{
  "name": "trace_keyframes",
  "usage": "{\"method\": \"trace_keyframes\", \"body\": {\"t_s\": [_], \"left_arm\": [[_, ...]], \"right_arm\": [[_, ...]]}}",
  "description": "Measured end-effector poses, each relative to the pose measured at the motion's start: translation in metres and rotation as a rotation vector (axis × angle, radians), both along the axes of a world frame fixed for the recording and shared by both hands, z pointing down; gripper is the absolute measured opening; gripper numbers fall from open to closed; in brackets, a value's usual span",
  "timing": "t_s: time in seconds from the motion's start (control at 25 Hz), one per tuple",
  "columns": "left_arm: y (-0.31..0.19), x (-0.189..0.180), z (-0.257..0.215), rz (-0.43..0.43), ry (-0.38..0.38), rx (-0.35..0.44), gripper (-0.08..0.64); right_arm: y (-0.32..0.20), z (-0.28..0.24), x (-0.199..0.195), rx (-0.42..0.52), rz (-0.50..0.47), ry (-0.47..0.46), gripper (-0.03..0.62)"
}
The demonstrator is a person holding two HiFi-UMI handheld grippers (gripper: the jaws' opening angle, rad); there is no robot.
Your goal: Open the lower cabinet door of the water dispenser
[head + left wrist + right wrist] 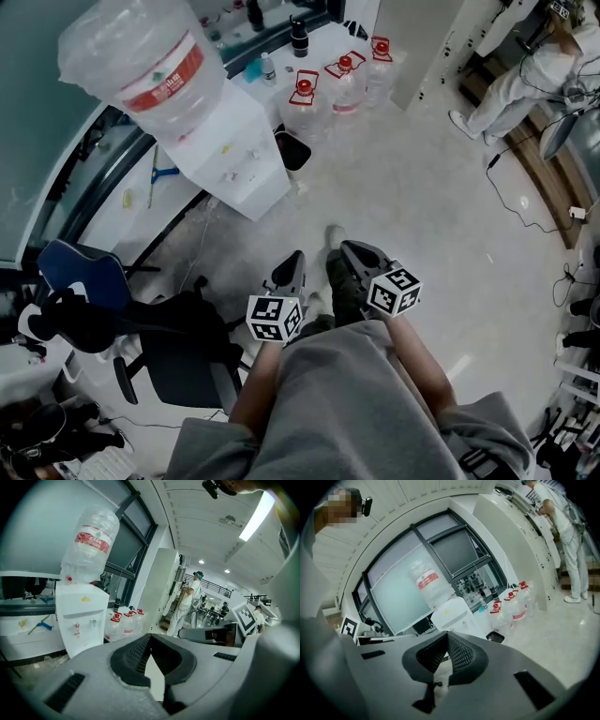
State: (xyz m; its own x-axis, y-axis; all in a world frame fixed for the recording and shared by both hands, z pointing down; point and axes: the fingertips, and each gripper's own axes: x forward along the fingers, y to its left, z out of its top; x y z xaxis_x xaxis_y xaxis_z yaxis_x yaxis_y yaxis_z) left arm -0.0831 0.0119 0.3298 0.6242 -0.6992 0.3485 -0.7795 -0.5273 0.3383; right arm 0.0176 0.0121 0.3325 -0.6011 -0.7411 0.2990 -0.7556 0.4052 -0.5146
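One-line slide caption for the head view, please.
Shut and empty, the left gripper and right gripper hang well short of the water dispenser.

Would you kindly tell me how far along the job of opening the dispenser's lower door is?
Done: nothing visible; no door is seen swung out from the water dispenser. In hand: nothing; the left tongs and right tongs are shut, empty and held by the person's legs, apart from the dispenser. Left: approach, grip the lower door, pull it open.
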Motion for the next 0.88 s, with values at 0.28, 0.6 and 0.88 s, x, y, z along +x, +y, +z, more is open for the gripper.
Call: {"method": "trace_keyframes", "body": {"t_s": [0.28, 0.6, 0.88], "left_arm": [[-0.073, 0.014, 0.015, 0.012, -0.034, -0.036, 0.009], [-0.160, 0.040, 0.025, 0.029, -0.080, -0.087, 0.010], [-0.212, 0.062, 0.038, 0.041, -0.140, -0.111, 0.010]], "right_arm": [[-0.079, 0.021, 0.017, -0.064, 0.024, -0.084, 0.009], [-0.166, 0.039, 0.046, -0.146, 0.054, -0.165, 0.009], [-0.225, 0.067, 0.062, -0.230, 0.072, -0.261, 0.009]]}}
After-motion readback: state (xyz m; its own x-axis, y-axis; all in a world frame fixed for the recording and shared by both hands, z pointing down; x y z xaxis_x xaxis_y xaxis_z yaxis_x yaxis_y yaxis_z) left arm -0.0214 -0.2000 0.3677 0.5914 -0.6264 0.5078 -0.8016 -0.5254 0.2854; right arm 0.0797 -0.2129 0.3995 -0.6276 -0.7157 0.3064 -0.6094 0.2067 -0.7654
